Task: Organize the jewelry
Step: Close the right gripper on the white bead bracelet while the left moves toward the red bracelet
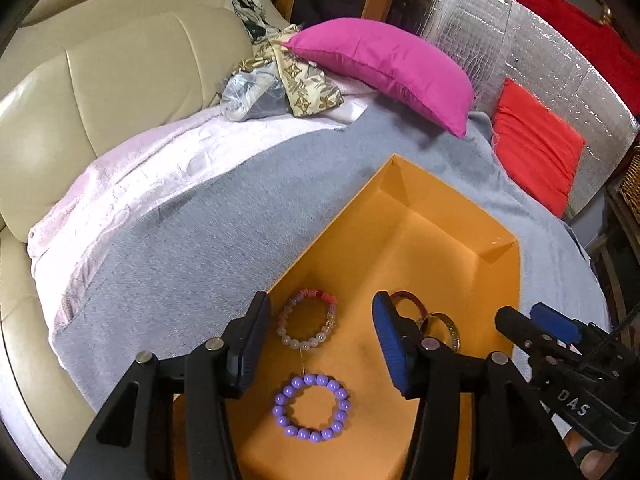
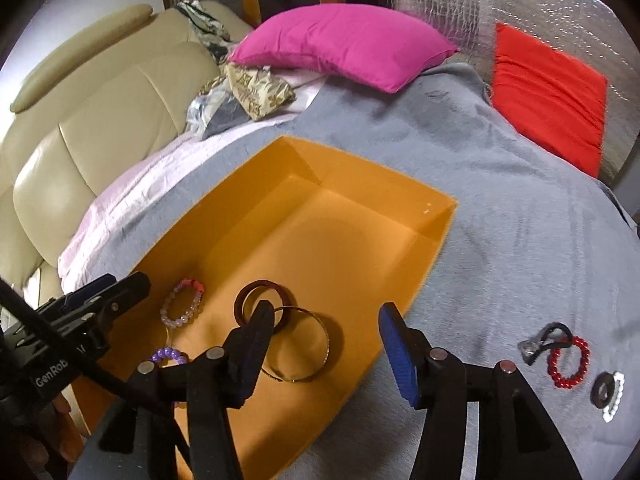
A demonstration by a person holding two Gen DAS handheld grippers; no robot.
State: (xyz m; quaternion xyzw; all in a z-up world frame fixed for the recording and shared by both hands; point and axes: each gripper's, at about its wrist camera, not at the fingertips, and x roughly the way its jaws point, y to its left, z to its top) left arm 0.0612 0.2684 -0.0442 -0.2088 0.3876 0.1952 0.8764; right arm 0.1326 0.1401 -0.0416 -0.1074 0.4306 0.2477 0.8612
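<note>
Nearest the left wrist camera, the left tool hangs with its jaws apart and empty over the near end of the open orange cardboard box, which sits on a grey blanket spread over a cream sofa. Below it on the box floor lie a purple round-bead bracelet and, just beyond, a pale pink and clear bead bracelet. The right tool is likewise wide and empty, above a thin gold-coloured metal bangle that overlaps a dark maroon bangle.

Still outside the box, near the right edge of the blanket, lie a red bead bracelet, a small black and silver clip-like piece touching it, and a dark ring with white beads.

These pieces look light. The bead bracelets are probably elastic-strung, so limp and apt to roll; pinching across one side of the loop should hold best. The bangles are stiff and smooth, likely slippery.

Box walls stand low but could catch a dangling loop at the right rim. Open blanket between box and red bracelet gives clear room; the blanket's pile may snag.
</note>
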